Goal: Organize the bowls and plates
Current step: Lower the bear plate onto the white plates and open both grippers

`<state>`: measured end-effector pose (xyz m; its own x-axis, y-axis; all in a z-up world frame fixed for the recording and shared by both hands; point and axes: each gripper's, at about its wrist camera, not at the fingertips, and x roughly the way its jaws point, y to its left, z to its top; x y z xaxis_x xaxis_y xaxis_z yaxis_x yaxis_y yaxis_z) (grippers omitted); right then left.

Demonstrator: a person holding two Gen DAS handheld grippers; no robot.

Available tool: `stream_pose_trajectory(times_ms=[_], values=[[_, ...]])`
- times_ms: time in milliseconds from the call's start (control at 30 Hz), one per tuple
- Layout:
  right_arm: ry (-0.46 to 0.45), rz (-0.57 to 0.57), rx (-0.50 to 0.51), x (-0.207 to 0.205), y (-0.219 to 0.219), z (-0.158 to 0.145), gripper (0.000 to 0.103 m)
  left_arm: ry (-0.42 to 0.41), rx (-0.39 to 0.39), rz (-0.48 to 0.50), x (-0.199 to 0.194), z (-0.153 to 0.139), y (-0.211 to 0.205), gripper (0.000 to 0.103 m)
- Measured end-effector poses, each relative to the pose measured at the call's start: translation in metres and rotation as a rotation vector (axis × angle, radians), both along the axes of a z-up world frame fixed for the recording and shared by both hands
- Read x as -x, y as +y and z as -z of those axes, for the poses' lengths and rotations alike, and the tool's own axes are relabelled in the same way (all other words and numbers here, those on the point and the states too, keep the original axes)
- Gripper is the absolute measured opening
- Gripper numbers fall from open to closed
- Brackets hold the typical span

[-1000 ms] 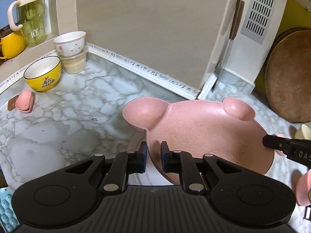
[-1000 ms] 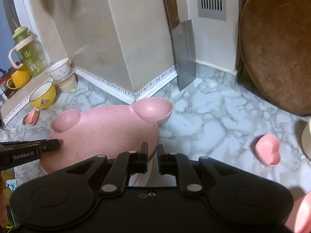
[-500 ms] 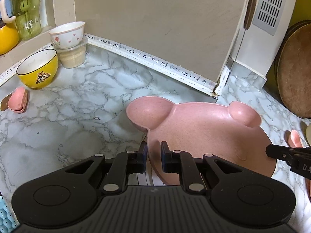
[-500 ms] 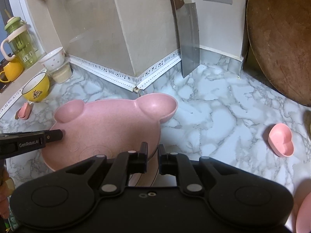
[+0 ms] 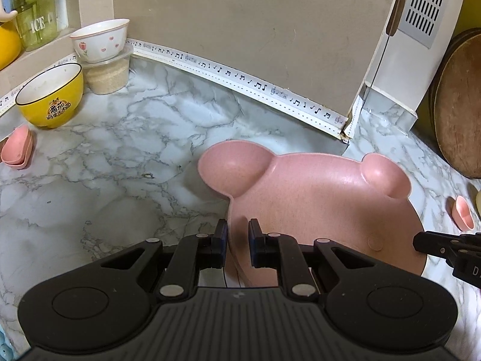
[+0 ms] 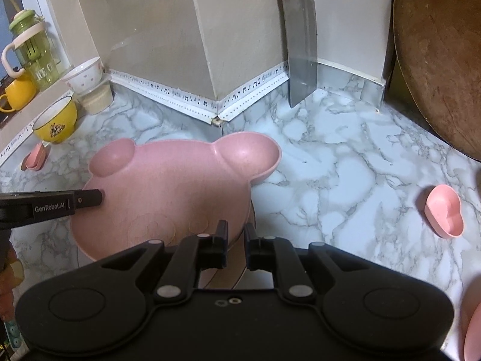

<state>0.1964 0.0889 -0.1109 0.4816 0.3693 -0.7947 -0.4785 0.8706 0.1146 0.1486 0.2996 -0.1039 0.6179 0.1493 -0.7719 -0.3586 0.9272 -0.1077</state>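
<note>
A pink bear-shaped plate (image 5: pixel 315 198) with two round ears is carried low over the marble counter (image 5: pixel 120 156). My left gripper (image 5: pixel 238 234) is shut on the plate's left rim. On the opposite rim my right gripper (image 6: pixel 236 234) is shut too. Each gripper's finger shows at the plate's far side in the other view: the right gripper (image 5: pixel 445 249) and the left gripper (image 6: pixel 75 201). Under the pink plate (image 6: pixel 168 186), the rim of another pale plate (image 6: pixel 240 273) peeks out between the right fingers.
A yellow bowl (image 5: pixel 49 99), a white heart-patterned bowl (image 5: pixel 100 40) on a clear tub (image 5: pixel 106 73) and a small pink dish (image 5: pixel 16 147) stand at the left. Another pink heart dish (image 6: pixel 445 210) lies right. A cleaver (image 6: pixel 300 54) and round wooden board (image 6: pixel 442 60) lean on the wall.
Both grippers have sunk toward the counter with the pink plate, drifting a little toward the wall corner. Their hold on the rims is unchanged.
</note>
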Motion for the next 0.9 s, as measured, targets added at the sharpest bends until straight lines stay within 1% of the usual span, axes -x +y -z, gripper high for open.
stream_pose_trajectory(times_ms=[167, 433, 533, 633, 733, 833, 900], values=[[0.004, -0.001, 0.009, 0.0005, 0.0003, 0.0044, 0.011, 0.004, -0.020, 0.024, -0.0010, 0.0027, -0.0020, 0.014], [-0.023, -0.018, 0.040, 0.0010, 0.0048, 0.0092, 0.012, 0.013, -0.092, 0.060, -0.0051, 0.0053, -0.0076, 0.014], [-0.008, -0.020, 0.037, 0.0009, 0.0043, 0.0102, 0.015, 0.019, -0.104, 0.063, -0.0075, 0.0061, -0.0081, 0.014], [-0.017, -0.027, 0.043, 0.0010, 0.0047, 0.0098, 0.020, 0.023, -0.113, 0.071, -0.0079, 0.0062, -0.0090, 0.014], [-0.010, -0.026, 0.043, 0.0000, 0.0027, 0.0095, 0.020, 0.026, -0.106, 0.069, -0.0076, 0.0063, -0.0085, 0.014], [-0.005, -0.025, 0.029, 0.0009, -0.0011, 0.0069, 0.025, 0.028, -0.100, 0.067, -0.0061, 0.0059, -0.0085, 0.014], [-0.021, -0.032, 0.023, 0.0036, -0.0026, 0.0030, 0.029, 0.029, -0.097, 0.063, -0.0035, 0.0053, -0.0096, 0.014]])
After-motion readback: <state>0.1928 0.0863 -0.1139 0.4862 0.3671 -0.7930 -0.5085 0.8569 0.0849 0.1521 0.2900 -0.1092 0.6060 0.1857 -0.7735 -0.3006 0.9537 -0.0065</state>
